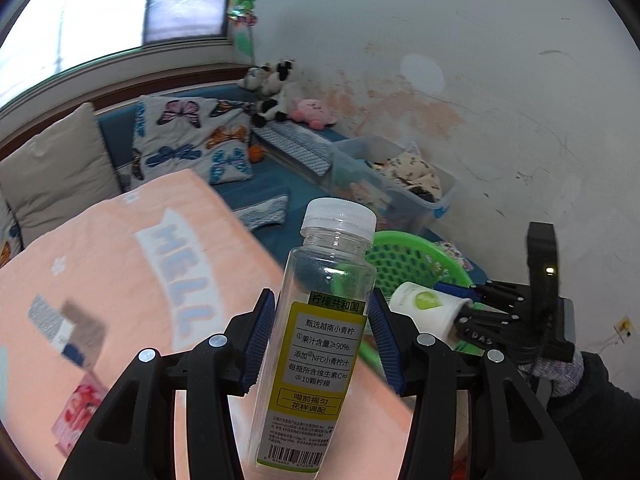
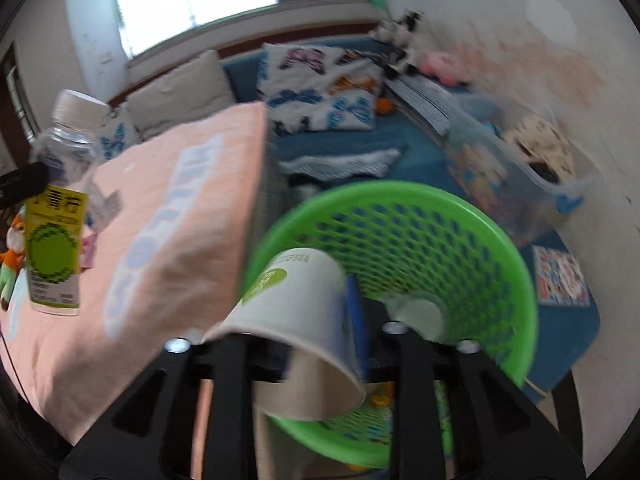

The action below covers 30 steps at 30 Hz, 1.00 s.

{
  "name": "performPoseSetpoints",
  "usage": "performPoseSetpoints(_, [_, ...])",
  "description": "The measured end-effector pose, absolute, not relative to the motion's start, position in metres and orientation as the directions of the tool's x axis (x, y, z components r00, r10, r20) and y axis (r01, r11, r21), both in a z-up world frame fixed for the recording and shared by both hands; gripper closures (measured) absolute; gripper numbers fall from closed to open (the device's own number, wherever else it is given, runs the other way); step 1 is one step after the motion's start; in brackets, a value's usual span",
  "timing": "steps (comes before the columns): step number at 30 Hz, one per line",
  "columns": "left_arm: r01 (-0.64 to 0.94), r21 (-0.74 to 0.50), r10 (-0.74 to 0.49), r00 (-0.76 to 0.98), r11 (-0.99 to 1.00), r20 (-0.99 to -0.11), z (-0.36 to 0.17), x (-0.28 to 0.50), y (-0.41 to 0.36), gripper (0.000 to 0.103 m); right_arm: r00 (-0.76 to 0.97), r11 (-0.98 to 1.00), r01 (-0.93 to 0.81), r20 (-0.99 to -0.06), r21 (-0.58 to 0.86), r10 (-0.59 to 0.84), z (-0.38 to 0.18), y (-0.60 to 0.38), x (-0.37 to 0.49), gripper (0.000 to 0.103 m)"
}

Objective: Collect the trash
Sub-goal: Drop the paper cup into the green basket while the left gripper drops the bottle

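My left gripper is shut on a clear plastic bottle with a white cap and yellow label, held upright above the peach cloth. The right wrist view shows the same bottle at far left. A white paper cup with a green logo lies tilted between the fingers of my right gripper, over the green mesh basket. The jaws stand apart; one blue pad lies beside the cup wall, and the cup hides the other. In the left wrist view, the cup sits at the right gripper's tips above the basket.
A peach "HELLO" cloth covers the table, with small packets on it. Beyond are a blue mat, butterfly cushions, plush toys and a clear storage bin against the stained wall. A second cup lies inside the basket.
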<state>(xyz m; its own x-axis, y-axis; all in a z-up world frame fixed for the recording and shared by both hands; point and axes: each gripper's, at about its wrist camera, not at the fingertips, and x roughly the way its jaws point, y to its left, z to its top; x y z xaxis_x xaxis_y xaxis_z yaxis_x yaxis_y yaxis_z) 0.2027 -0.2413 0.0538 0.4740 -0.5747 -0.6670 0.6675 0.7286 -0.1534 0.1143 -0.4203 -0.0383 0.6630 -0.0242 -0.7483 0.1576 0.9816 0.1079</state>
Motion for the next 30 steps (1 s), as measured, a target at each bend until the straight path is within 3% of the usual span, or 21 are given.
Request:
performPoseSetpoints(6, [0.697, -0.167, -0.596, 0.434, 0.697, -0.675, 0.048, 0.202, -0.283, 0.056, 0.611, 0.974, 0.213, -0.789, 0.073, -0.074, -0.054, -0.451, 0.101, 0.038])
performPoseSetpoints(20, [0.720, -0.244, -0.643, 0.349, 0.649, -0.682, 0.020, 0.205, -0.365, 0.056, 0.669, 0.951, 0.289, -0.733, 0.109, -0.120, -0.038, -0.478, 0.043, 0.028])
performPoseSetpoints(30, [0.710, -0.293, -0.672, 0.333, 0.640, -0.661, -0.005, 0.203, -0.401, 0.052, 0.712, 0.940, 0.306, -0.692, 0.151, -0.120, -0.024, -0.488, 0.016, 0.028])
